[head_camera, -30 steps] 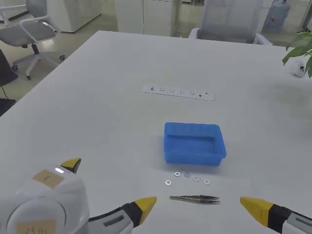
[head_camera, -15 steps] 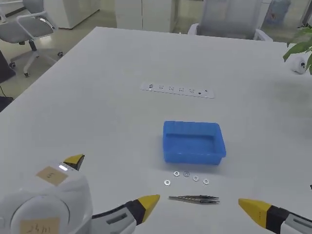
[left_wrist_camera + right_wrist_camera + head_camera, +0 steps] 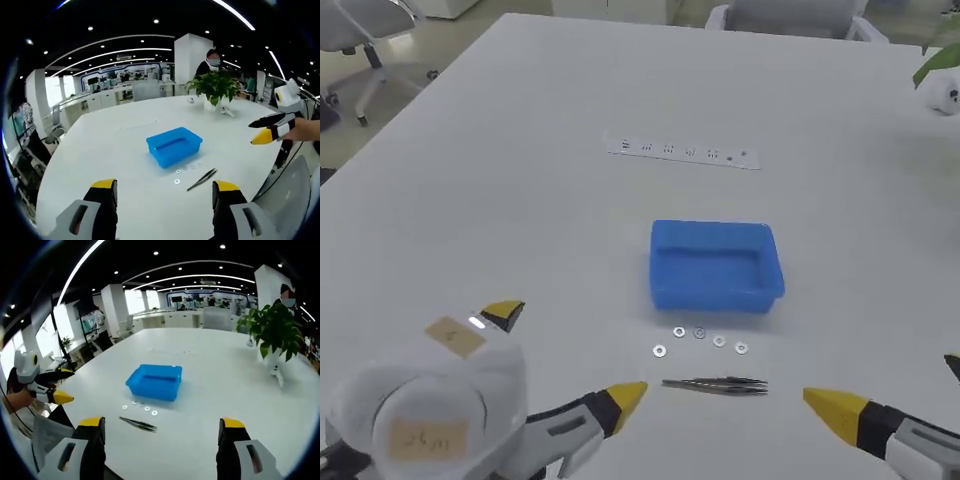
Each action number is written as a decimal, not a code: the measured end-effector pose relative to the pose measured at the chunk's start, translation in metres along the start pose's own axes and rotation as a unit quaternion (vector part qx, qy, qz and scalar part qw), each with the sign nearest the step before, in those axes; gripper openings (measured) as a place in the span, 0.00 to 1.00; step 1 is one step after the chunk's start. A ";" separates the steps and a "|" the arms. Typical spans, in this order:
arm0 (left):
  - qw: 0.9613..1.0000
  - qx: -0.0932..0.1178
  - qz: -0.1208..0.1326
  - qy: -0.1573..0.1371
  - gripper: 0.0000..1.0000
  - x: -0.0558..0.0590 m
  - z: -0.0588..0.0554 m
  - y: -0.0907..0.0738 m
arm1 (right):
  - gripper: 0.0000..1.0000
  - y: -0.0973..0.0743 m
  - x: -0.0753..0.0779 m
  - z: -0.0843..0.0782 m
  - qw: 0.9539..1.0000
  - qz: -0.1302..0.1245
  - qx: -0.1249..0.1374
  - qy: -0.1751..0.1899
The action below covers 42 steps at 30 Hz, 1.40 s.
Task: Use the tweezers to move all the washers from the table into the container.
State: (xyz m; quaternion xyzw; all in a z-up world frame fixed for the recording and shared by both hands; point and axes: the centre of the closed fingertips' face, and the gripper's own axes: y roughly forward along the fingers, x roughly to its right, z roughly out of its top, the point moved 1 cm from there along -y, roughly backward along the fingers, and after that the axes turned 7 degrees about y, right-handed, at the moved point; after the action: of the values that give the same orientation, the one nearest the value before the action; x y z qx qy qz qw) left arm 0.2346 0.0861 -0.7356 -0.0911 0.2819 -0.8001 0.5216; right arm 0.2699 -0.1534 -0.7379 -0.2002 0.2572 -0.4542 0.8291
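A blue container (image 3: pixel 715 265) sits mid-table. Just in front of it several small washers (image 3: pixel 699 334) lie in a loose row, and metal tweezers (image 3: pixel 715 384) lie flat on the table nearer me. My left gripper (image 3: pixel 565 352) hovers open at the lower left, holding nothing. To the right of the tweezers my right gripper (image 3: pixel 892 388) is open and holding nothing too. The left gripper view has the container (image 3: pixel 174 146), washers (image 3: pixel 178 172) and tweezers (image 3: pixel 201 179) ahead of its open gripper (image 3: pixel 165 192). The right gripper view shows container (image 3: pixel 154 381), washers (image 3: pixel 140 405), tweezers (image 3: pixel 137 424) beyond its gripper (image 3: pixel 162 430).
A white power strip (image 3: pixel 682 153) lies beyond the container. A potted plant (image 3: pixel 272 325) stands at the table's far right side, with a small white object near it. Office chairs stand around the table, and a person (image 3: pixel 210 62) stands behind the plant.
The head camera has tilted down, so everything sits higher in the picture. The container, washers and tweezers have not moved; both grippers stay open in about the same places.
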 end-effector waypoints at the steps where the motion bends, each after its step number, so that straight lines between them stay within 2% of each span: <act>1: 1.000 0.002 -0.010 0.005 0.74 0.002 0.000 0.004 | 0.93 0.001 0.001 -0.001 1.000 0.001 0.000 -0.001; 3: 0.998 -0.009 -0.054 0.005 0.63 0.014 -0.002 0.013 | 0.91 0.003 0.001 -0.001 1.000 0.004 0.001 -0.004; 4: 0.997 -0.020 -0.068 0.008 0.55 0.017 -0.004 0.018 | 0.91 0.005 0.001 -0.002 1.000 0.004 0.000 -0.005; 5: 0.992 -0.045 -0.103 0.056 0.50 0.029 -0.012 0.036 | 0.90 0.011 0.002 -0.009 1.000 0.010 -0.013 -0.012; 6: 0.991 -0.056 -0.108 0.061 0.30 0.030 -0.016 0.040 | 0.90 0.013 0.002 -0.012 1.000 0.014 -0.019 -0.011; 7: 0.989 -0.062 -0.114 0.067 0.28 0.033 -0.018 0.044 | 0.91 0.015 0.001 -0.013 1.000 0.019 -0.021 -0.010; 11: 0.987 -0.068 -0.128 0.070 0.23 0.039 -0.024 0.060 | 0.91 0.022 0.002 -0.020 0.999 0.023 -0.032 -0.011; 19: 0.981 -0.086 -0.154 0.081 0.21 0.045 -0.034 0.090 | 0.90 0.037 0.002 -0.032 0.998 0.031 -0.058 -0.009; 24: 0.974 -0.107 -0.178 0.093 0.16 0.052 -0.045 0.107 | 0.90 0.043 0.001 -0.038 0.997 0.038 -0.068 -0.004; 26: 0.972 -0.111 -0.184 0.094 0.14 0.055 -0.049 0.111 | 0.90 0.045 0.000 -0.041 0.996 0.042 -0.074 -0.004; 29: 0.966 -0.122 -0.200 0.111 0.13 0.061 -0.058 0.116 | 0.90 0.046 0.001 -0.044 0.996 0.043 -0.081 -0.004; 31: 0.964 -0.125 -0.204 0.116 0.11 0.063 -0.061 0.118 | 0.90 0.047 0.001 -0.046 0.996 0.044 -0.084 0.000; 37: 0.956 -0.128 -0.221 0.140 0.10 0.067 -0.063 0.126 | 0.90 0.048 0.000 -0.053 0.994 0.048 -0.093 0.003; 39: 0.955 -0.130 -0.226 0.141 0.08 0.067 -0.062 0.128 | 0.90 0.049 -0.001 -0.054 0.994 0.049 -0.096 0.003; 42: 0.951 -0.131 -0.240 0.148 0.06 0.071 -0.062 0.128 | 0.90 0.051 -0.004 -0.053 0.994 0.053 -0.097 0.004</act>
State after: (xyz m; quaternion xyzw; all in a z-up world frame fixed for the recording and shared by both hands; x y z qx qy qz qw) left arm 0.2765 0.0072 -0.8675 -0.1045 0.4279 -0.8622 0.2503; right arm 0.2683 -0.1292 -0.8075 -0.2641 0.3135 -0.3831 0.8278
